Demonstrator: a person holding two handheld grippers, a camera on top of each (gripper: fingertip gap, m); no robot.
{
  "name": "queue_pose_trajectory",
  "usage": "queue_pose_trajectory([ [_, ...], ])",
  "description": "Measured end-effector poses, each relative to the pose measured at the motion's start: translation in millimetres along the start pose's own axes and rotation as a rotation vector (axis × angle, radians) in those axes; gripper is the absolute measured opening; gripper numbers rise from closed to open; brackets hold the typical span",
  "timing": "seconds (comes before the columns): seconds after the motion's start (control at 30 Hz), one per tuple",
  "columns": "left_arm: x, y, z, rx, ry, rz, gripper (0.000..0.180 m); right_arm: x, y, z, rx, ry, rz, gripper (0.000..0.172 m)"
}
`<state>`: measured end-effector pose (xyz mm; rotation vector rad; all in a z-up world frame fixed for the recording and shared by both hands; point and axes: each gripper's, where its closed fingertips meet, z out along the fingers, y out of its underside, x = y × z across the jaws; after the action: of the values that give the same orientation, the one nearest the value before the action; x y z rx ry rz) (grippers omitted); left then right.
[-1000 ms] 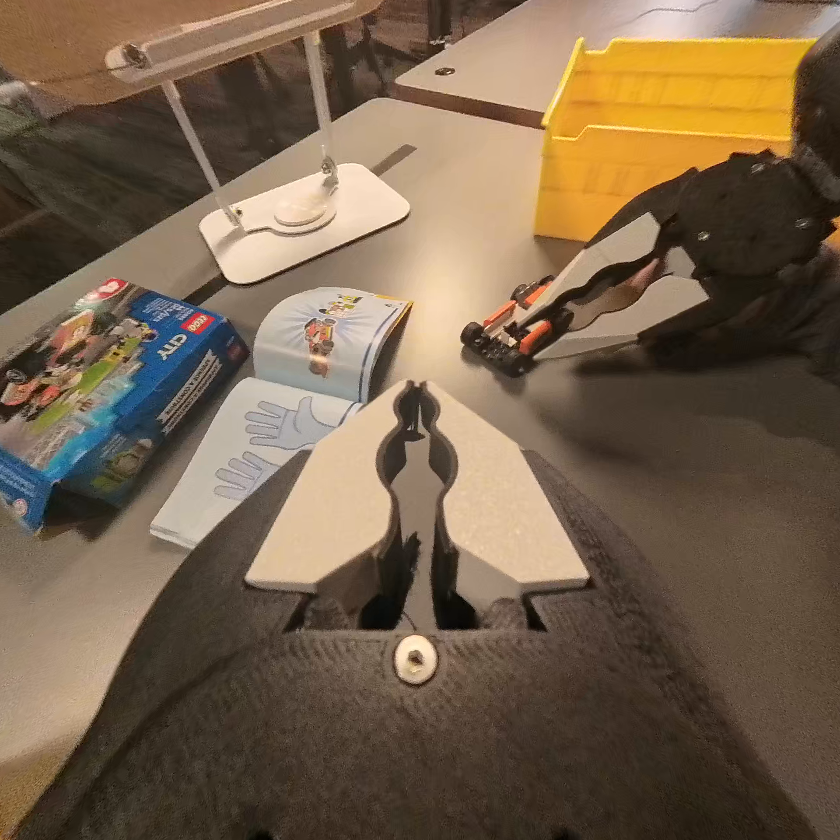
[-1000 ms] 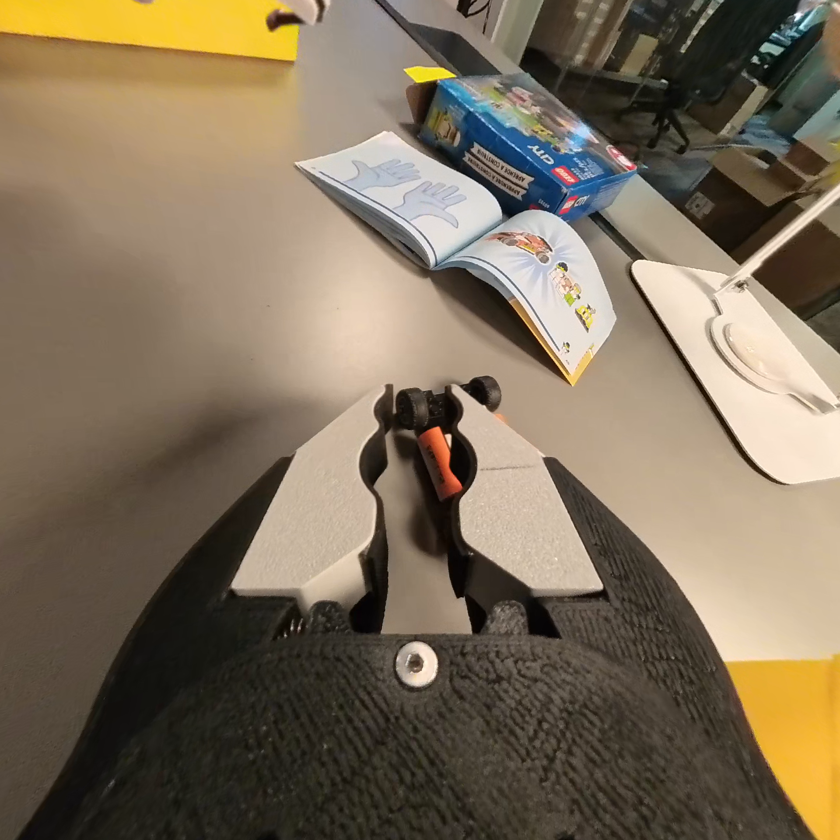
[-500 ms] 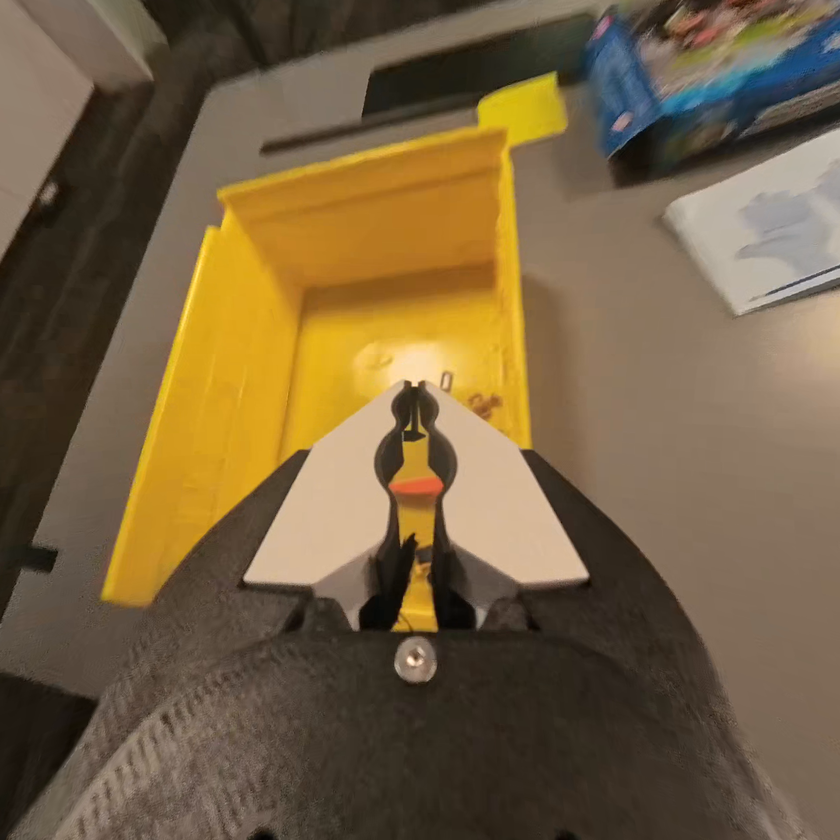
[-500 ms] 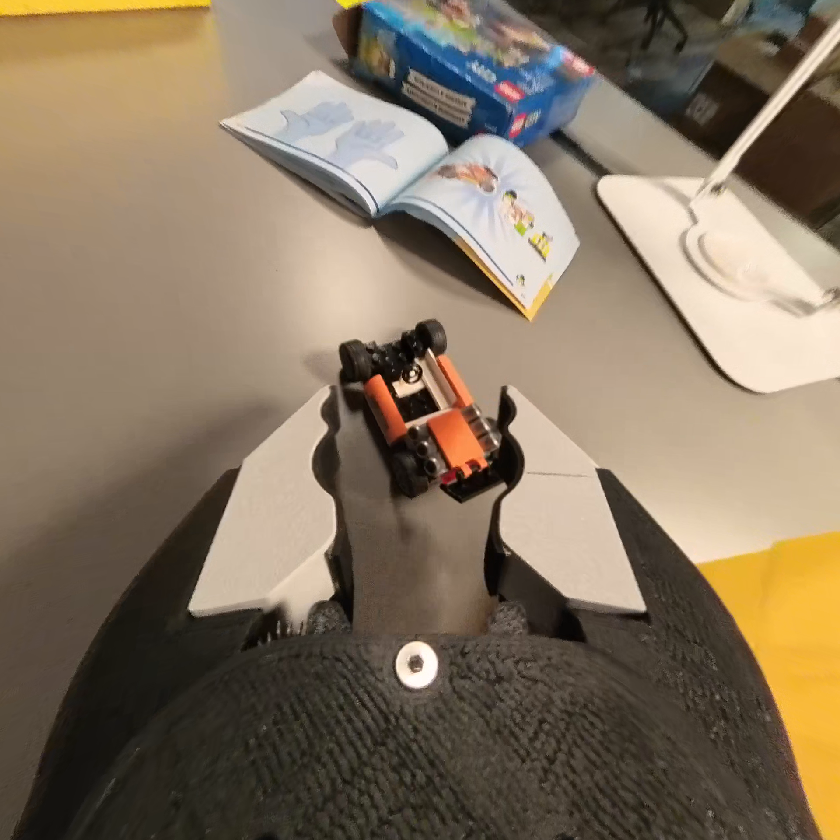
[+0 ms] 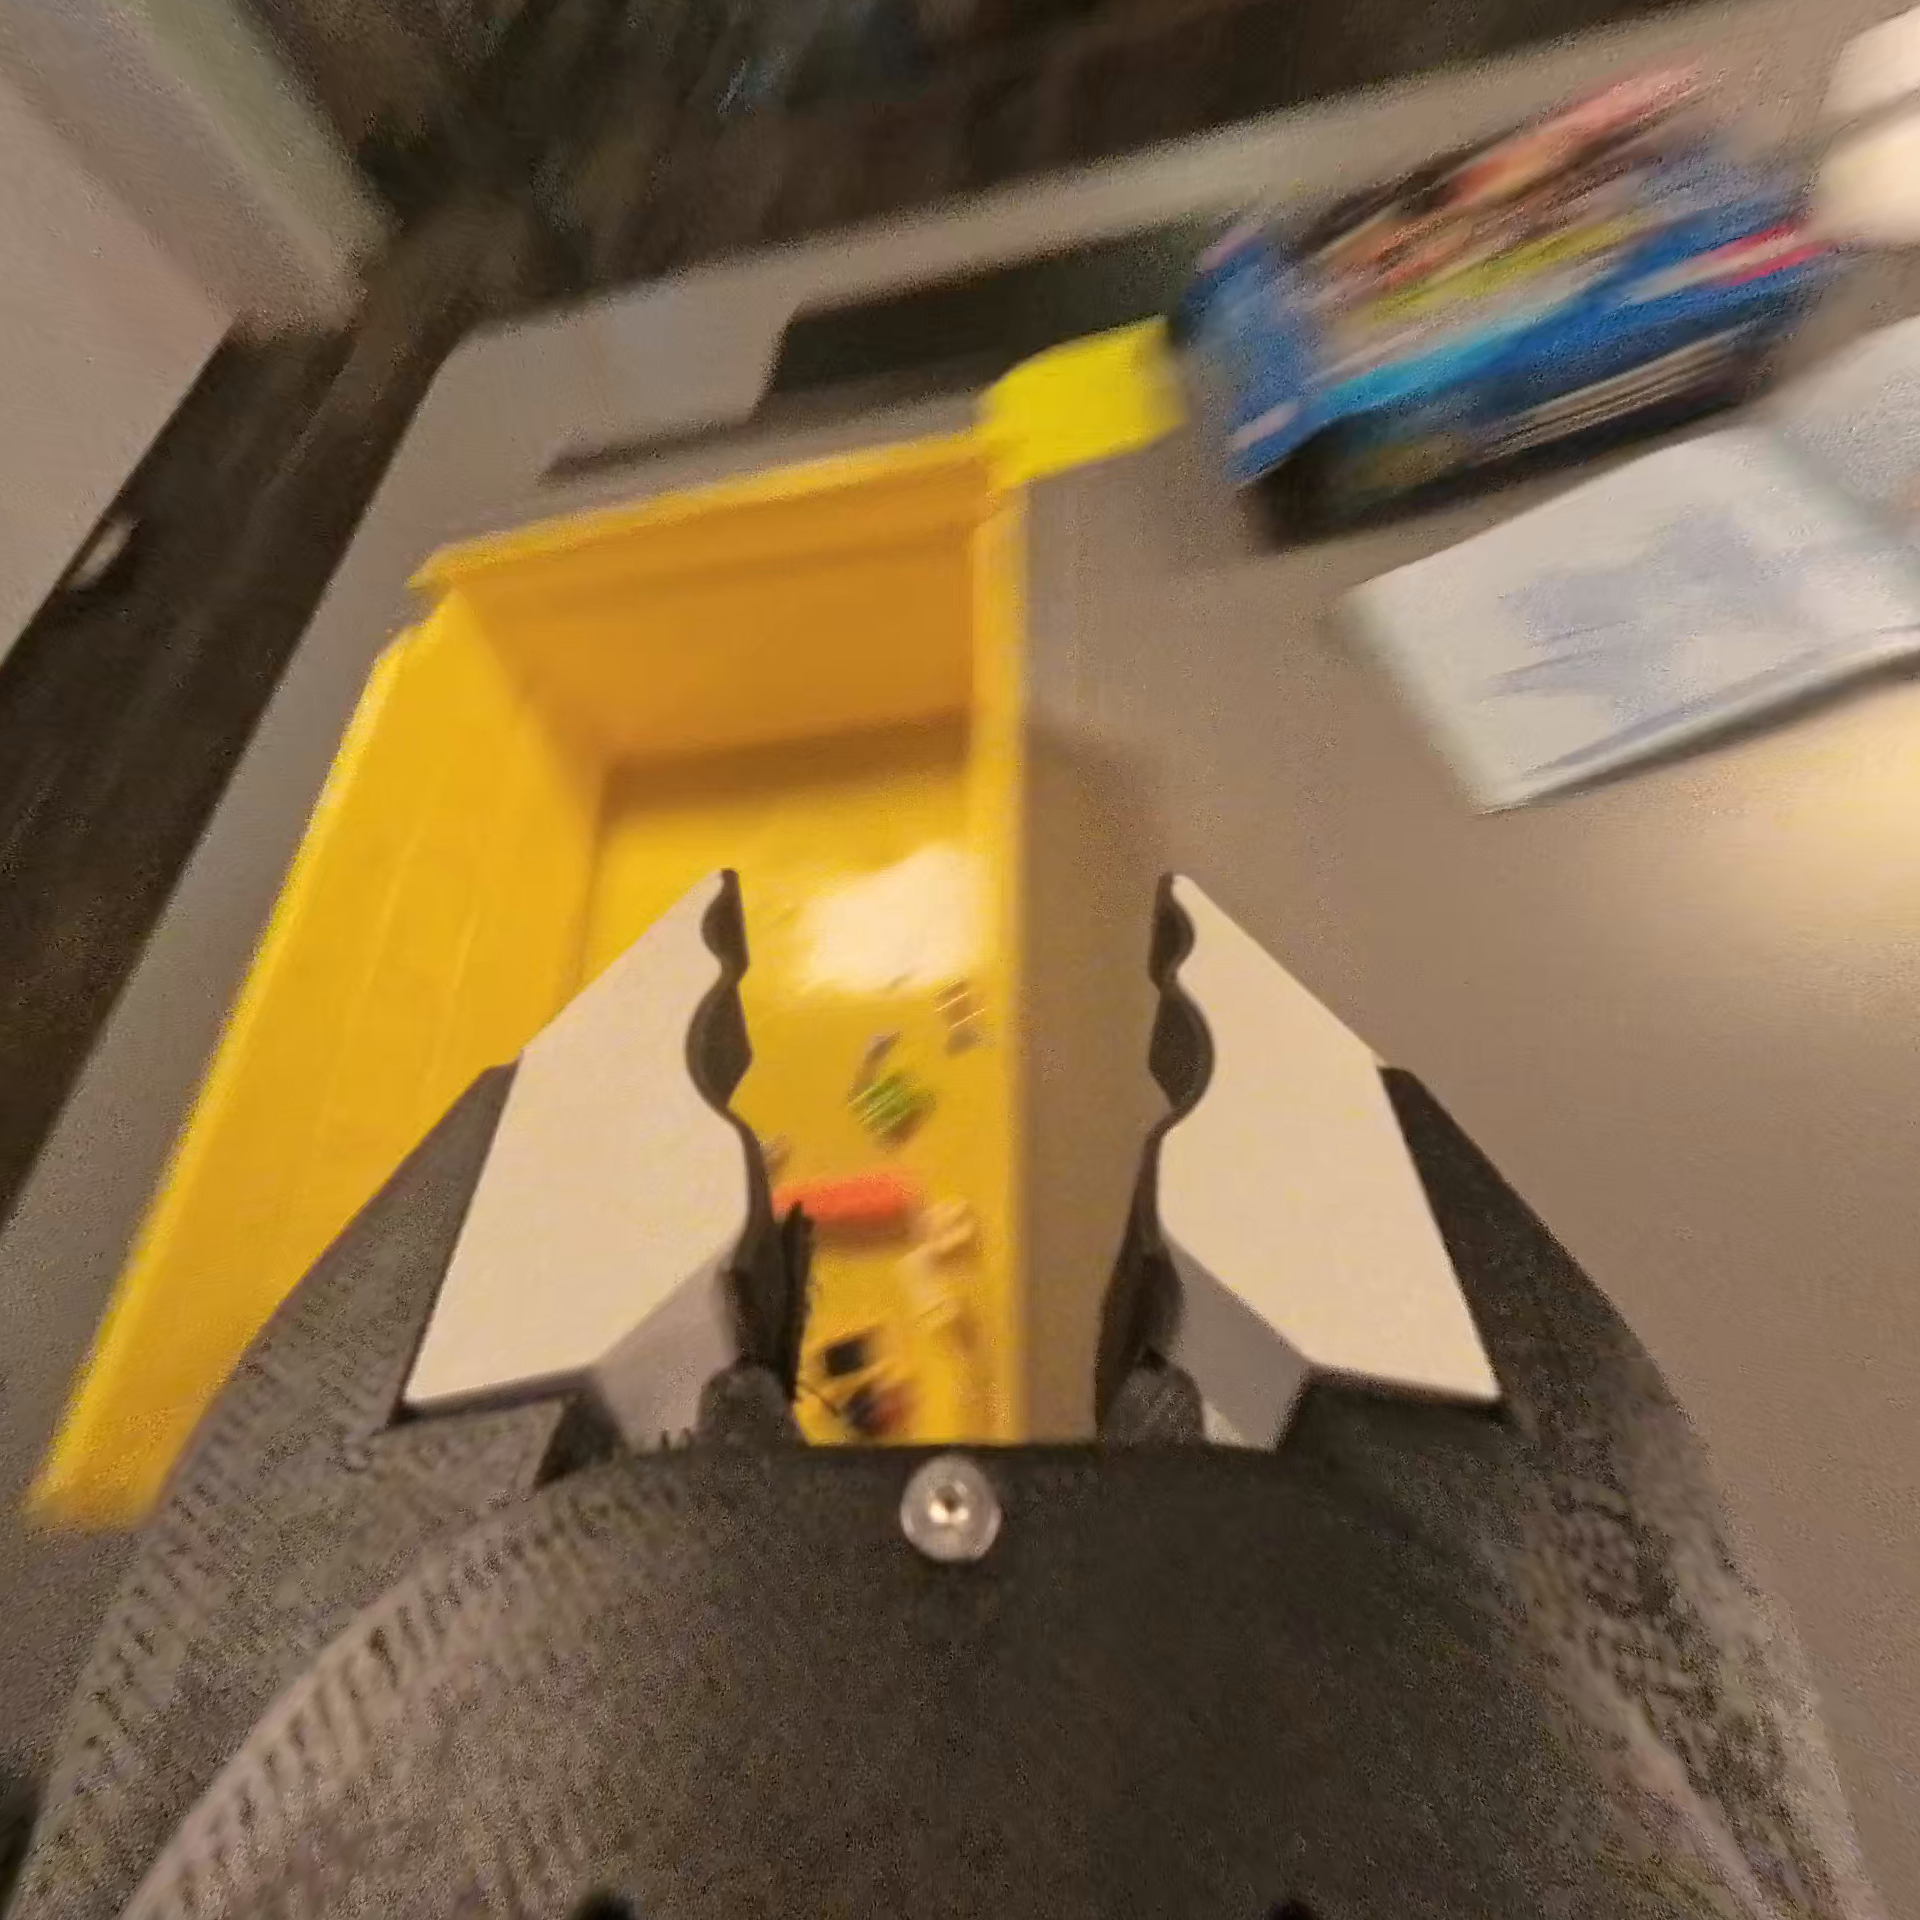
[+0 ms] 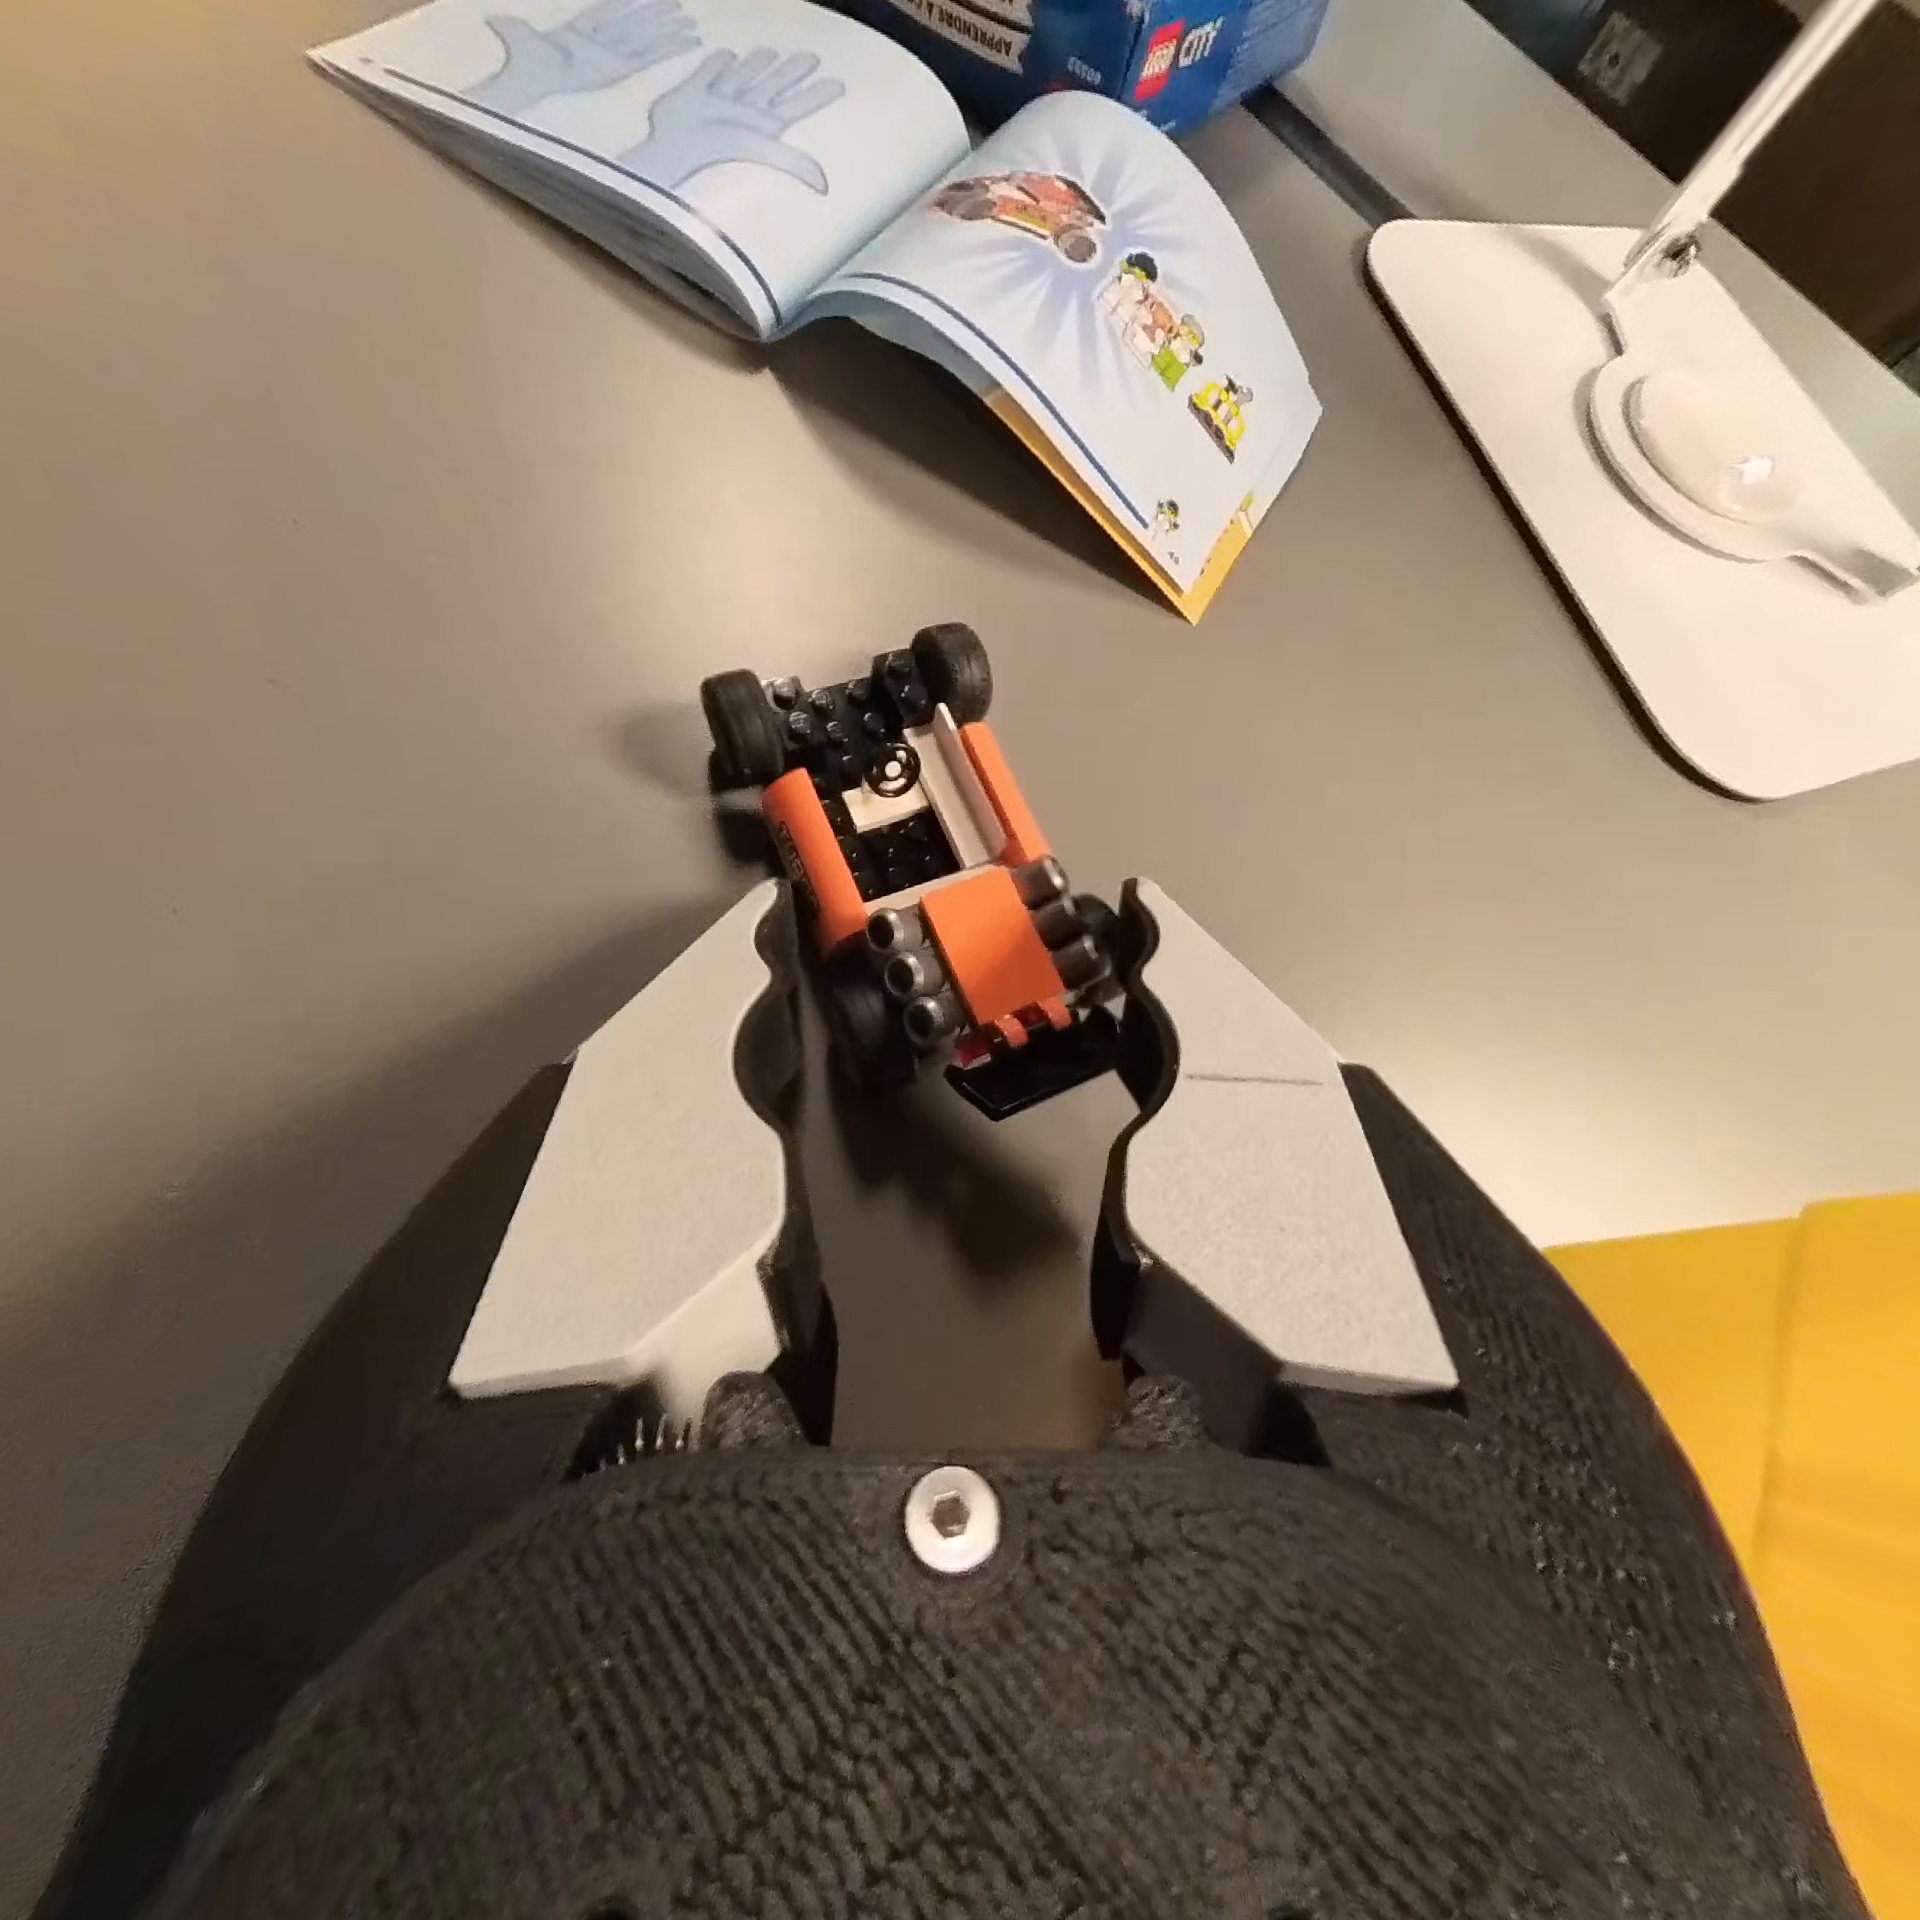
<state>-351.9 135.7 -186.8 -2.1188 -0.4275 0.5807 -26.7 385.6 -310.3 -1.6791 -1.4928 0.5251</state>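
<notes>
In the left wrist view, which is blurred by motion, my left gripper (image 5: 945, 894) is open wide and empty above the right wall of a yellow bin (image 5: 416, 987). Small loose pieces lie on the bin floor below, among them an orange one (image 5: 847, 1200) and a green one (image 5: 883, 1101). In the right wrist view my right gripper (image 6: 951, 894) is open around the rear end of a small orange and black toy car (image 6: 894, 821). The car stands on its wheels on the grey table (image 6: 312, 727), its front pointing away; the pads do not visibly press on it.
An open instruction booklet (image 6: 831, 229) and a blue toy box (image 6: 1143, 52) lie beyond the car, and both also show in the left wrist view, booklet (image 5: 1662, 613) and box (image 5: 1507, 291). A white lamp base (image 6: 1662, 468) stands at the right. A yellow surface (image 6: 1714, 1403) is at the lower right. About 45 cm separates my left fingertips from my right.
My left gripper swung from the booklet to above the yellow bin, then opened from shut. My right gripper let go of the car, which now stands on the table, and rose above it.
</notes>
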Motion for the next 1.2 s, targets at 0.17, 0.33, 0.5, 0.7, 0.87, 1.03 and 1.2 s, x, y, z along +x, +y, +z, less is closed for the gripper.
queue_pose_trajectory([
  [0.17,210,-39,-23,0.223,0.793,0.13,0.073,-10,-14,-2,0.063,0.048,-0.162,0.049],
  [0.33,306,-30,15,0.14,1.102,0.06,0.071,-30,-49,-13,0.255,0.095,-0.349,0.047],
  [0.5,333,-21,5,0.009,1.375,-0.098,0.053,-52,-72,-27,0.411,0.075,-0.432,0.047],
  [0.7,324,-24,-6,0.008,1.495,-0.333,0.021,-56,-80,-28,0.461,0.088,-0.441,0.046],
  [0.87,331,-16,-3,-0.045,1.503,-0.296,0.021,-49,-76,-17,0.389,0.153,-0.438,0.074],
  [1.03,342,-16,-21,-0.007,1.544,-0.235,0.021,-56,-66,-4,0.287,0.15,-0.483,0.074],
  [1.2,345,-13,-16,0.044,1.442,-0.143,0.021,-54,-63,1,0.245,0.152,-0.433,0.056],
])
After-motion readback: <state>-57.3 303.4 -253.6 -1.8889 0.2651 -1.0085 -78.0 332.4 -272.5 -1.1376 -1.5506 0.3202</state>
